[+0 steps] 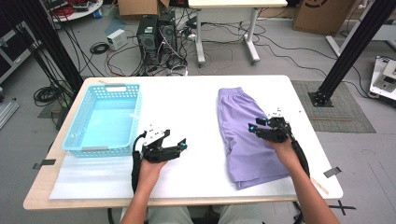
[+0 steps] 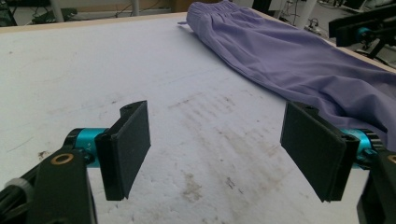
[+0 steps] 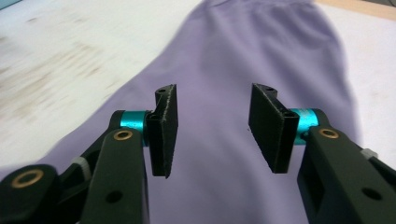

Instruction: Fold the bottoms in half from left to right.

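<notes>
On the right half of the white table (image 1: 196, 100), the folded lilac fabric shorts (image 1: 243, 135) lie flat, waistband at the far end. The right gripper (image 1: 254, 126) hovers directly above their middle, its 2 jaws parted with nothing but purple cloth below them. Over to the left, the left gripper (image 1: 180, 145) sits released over bare tabletop, just beside the light blue plastic basket (image 1: 105, 116), shorts well apart.
</notes>
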Tool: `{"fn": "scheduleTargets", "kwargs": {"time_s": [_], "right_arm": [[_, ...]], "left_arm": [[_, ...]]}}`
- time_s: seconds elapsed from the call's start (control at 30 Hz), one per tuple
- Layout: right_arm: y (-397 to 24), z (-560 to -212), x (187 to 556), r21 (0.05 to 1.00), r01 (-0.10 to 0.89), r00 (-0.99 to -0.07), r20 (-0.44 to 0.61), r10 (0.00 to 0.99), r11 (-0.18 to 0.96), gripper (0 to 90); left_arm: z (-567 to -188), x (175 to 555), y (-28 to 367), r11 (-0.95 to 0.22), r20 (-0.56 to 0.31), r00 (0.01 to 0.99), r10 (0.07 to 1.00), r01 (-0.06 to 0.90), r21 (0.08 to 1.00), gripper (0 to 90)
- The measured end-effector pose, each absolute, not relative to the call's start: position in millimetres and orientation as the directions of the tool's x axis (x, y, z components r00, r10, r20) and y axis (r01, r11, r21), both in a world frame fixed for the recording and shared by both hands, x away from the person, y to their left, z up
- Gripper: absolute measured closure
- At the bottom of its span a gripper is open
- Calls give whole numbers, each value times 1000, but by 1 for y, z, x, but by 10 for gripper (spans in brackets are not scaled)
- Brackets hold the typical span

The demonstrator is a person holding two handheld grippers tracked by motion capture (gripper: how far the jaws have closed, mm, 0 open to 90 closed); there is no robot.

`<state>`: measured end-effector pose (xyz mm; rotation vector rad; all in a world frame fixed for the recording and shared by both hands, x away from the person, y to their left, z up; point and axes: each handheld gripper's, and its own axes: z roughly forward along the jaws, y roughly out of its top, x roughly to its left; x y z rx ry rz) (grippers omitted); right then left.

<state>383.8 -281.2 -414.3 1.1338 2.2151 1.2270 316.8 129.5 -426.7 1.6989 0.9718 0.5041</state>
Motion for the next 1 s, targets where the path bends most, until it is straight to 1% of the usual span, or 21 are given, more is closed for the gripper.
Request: {"fn": "scheduleTargets", "kwargs": {"time_s": [0.13,0.3,0.47,0.53,0.57,0.63,0.67,0.73,0.8,0.87,0.9,0.93,1.0], "right_arm": [[-268,-412,356,842,434,-663,58,746,321,529],[-248,-412,323,843,388,-736,39,676,373,622],[-226,-419,303,820,370,-788,28,615,437,640],[-218,-423,295,802,374,-806,33,591,465,704],[-214,-424,292,795,372,-813,30,582,479,714],[-208,-426,288,773,368,-817,4,577,516,713],[-206,-428,287,759,383,-816,11,578,527,706],[-200,-433,286,730,399,-809,-3,587,555,665],[-196,-439,286,701,408,-808,-21,589,585,671],[-192,-443,286,680,398,-808,-57,586,616,726],[-191,-443,285,682,399,-806,-58,589,612,761],[-191,-443,285,680,403,-806,-54,590,612,834],[-191,-442,287,682,394,-814,-53,579,616,900]], "left_arm": [[-424,307,130,-99,-130,574,809,349,932,242],[-420,295,134,-100,-121,563,818,346,933,243],[-421,280,137,-93,-125,553,824,349,932,243],[-423,275,137,-88,-131,552,823,352,932,242],[-423,272,138,-85,-133,553,822,352,932,242],[-424,268,138,-87,-133,555,821,351,932,243],[-424,267,138,-89,-133,557,820,353,931,243],[-424,265,138,-89,-135,556,820,356,930,243],[-424,264,138,-91,-134,556,820,357,930,243],[-424,265,137,-90,-133,555,821,356,930,242],[-424,266,137,-90,-135,555,821,359,929,242],[-425,267,136,-94,-132,558,820,358,929,242],[-425,268,135,-96,-131,558,819,360,928,243]]}}
